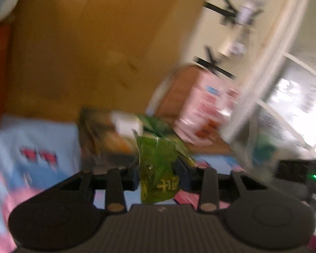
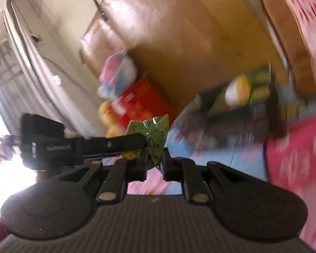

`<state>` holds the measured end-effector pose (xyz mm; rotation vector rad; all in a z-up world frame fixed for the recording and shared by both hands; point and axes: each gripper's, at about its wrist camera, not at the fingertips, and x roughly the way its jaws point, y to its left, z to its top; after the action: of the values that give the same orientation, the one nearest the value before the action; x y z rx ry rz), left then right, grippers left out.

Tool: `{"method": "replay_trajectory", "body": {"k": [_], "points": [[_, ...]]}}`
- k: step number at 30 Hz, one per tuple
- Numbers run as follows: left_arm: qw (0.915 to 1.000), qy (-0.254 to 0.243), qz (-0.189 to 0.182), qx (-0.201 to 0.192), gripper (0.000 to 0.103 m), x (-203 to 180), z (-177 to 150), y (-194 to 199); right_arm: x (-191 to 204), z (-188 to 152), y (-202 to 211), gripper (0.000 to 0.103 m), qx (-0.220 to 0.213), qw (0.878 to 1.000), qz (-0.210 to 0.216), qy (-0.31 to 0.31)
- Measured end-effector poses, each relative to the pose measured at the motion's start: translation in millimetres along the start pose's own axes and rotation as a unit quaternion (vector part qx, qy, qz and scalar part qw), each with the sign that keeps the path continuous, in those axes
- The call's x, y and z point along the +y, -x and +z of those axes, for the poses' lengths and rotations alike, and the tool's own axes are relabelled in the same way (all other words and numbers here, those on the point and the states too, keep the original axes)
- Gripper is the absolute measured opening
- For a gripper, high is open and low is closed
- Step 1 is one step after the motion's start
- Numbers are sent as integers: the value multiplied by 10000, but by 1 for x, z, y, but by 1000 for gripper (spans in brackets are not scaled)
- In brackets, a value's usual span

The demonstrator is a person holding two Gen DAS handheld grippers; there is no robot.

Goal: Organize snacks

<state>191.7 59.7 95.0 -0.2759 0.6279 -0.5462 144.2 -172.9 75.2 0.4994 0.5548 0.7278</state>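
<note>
Nearest the lens, the left gripper [image 1: 158, 176] is pinching a green snack packet [image 1: 158, 168] between its fingers, and the right gripper [image 2: 154, 159] is closed on the same packet [image 2: 152, 136] from another side, so the packet hangs in the air between the two, above a blue and pink patterned cloth [image 1: 31, 147]. With both grippers clamped on one thin foil packet, any pull apart could tear it or crush what is inside, and if one gripper lets go late the packet may twist out of the other. Both views are heavily smeared, which suggests fast motion and makes a slip likelier. Just beyond sits a dark box of snacks [image 1: 107, 135], probably the destination; a hurried drop could land beside it. Farther off stands a large cardboard box [image 1: 84, 42].
</note>
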Motion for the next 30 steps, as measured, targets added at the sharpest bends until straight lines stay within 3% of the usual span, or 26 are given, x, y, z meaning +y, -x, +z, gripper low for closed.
{"method": "replay_trajectory", "body": {"k": [3, 5, 8, 11, 14, 20, 23, 25, 26, 30], "points": [[9961, -221, 846, -94, 43, 6, 15, -28, -3, 16, -43, 22, -37, 9979, -526, 388], [9905, -511, 1275, -31, 44, 7, 16, -40, -2, 17, -69, 36, -28, 9921, -997, 758], [9910, -482, 1241, -108, 44, 15, 6, -22, -1, 11, -80, 48, -63, 9809, -1563, 1159], [9936, -285, 1071, -204, 45, 29, -15, 16, -3, 2, -53, 49, -255, 9871, -1313, 883], [9952, 100, 966, -61, 45, 50, -50, 51, 4, -20, -27, 49, -116, 9946, -883, 533], [9885, 1037, 1075, 217, 46, 80, -119, 95, 22, -70, -52, 49, 1227, 9916, -214, 360], [9836, 1288, 1229, 283, 41, 81, -140, 102, 35, -83, -73, 49, 1519, 9873, -122, 446], [9847, 1238, 1215, 179, 38, 75, -149, 104, 39, -91, -84, 47, 1693, 9846, -85, 433], [9851, 1247, 1164, 220, 37, 71, -151, 104, 44, -94, -85, 37, 1665, 9849, -90, 475], [9885, 1006, 1082, 332, 37, 45, -159, 96, 58, -99, -62, 36, 1772, 9816, -198, 678]]}}
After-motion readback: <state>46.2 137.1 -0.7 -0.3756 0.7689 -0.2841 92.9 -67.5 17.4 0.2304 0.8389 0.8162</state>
